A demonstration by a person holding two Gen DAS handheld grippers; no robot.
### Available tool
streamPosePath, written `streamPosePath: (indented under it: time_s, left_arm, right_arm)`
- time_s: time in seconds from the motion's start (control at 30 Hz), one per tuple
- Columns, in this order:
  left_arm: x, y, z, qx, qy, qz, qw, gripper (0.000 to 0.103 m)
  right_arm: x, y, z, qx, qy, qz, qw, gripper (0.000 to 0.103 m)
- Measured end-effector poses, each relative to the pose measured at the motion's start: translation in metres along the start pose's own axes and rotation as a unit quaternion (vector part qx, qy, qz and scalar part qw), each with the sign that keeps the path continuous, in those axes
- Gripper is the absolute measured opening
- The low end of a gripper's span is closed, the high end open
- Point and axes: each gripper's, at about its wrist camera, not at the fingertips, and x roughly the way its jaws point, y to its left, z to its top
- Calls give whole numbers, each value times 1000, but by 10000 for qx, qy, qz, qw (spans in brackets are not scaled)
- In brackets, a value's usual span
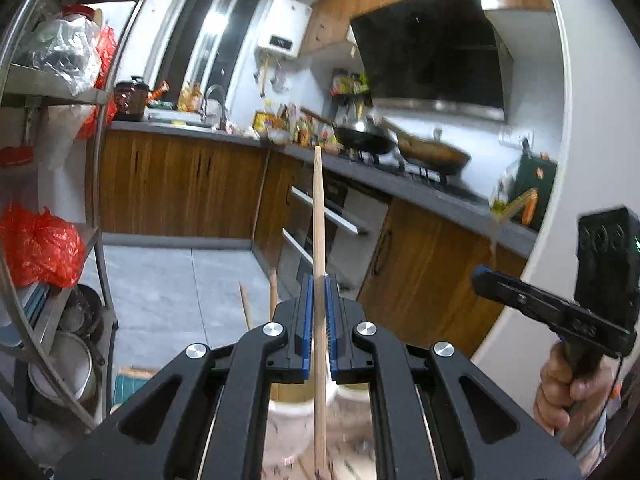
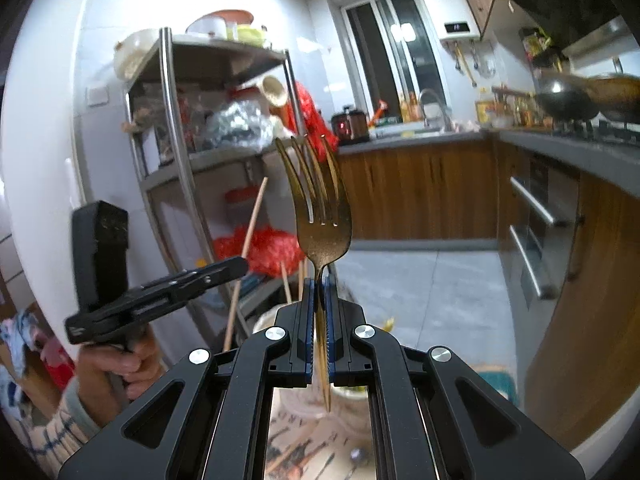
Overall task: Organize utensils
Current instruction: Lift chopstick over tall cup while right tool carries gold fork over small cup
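Note:
My left gripper [image 1: 319,280] is shut on a plain wooden chopstick [image 1: 318,216] that stands upright between the blue pads. My right gripper [image 2: 320,280] is shut on a golden fork [image 2: 322,216], pinched at the neck with its tines up. Each gripper shows in the other's view: the right gripper [image 1: 480,274] with the blurred fork [image 1: 512,210], and the left gripper [image 2: 240,266] with the chopstick [image 2: 250,236]. Below both sits a white holder [image 1: 288,412] [image 2: 298,404]. More wooden chopsticks [image 1: 245,306] [image 2: 285,282] stick up from it.
A metal shelf rack [image 2: 176,128] with pots, jars and red bags [image 1: 38,246] stands at the left. A grey counter [image 1: 420,192] over wooden cabinets carries two woks [image 1: 434,154] and bottles. A patterned surface [image 2: 296,452] lies under the holder. A person's hands [image 1: 572,392] grip the handles.

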Motion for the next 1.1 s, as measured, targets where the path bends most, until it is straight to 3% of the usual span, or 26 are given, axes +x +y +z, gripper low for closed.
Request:
streamPosePath:
  time_s: [0.17, 0.27, 0.53, 0.77, 1.1]
  left_arm:
    - [6, 1, 13, 69, -654, 321, 9973, 6]
    - [19, 4, 6, 31, -834, 506, 9952, 6]
    - [41, 3, -13, 93, -779, 663, 9947, 6]
    - [51, -6, -40, 271, -478, 981, 9937, 6]
    - [55, 0, -61, 250, -128, 1299, 9911, 6]
  right_arm:
    - [14, -4, 9, -35, -146, -185, 9997, 6]
    - [28, -8, 9, -13, -112, -219, 9997, 6]
    - [56, -15, -2, -47, 142, -456, 9988, 6]
    - [79, -18, -19, -65, 669, -512, 9964, 6]
    - [98, -23, -37, 19, 1070, -506, 9930, 6]
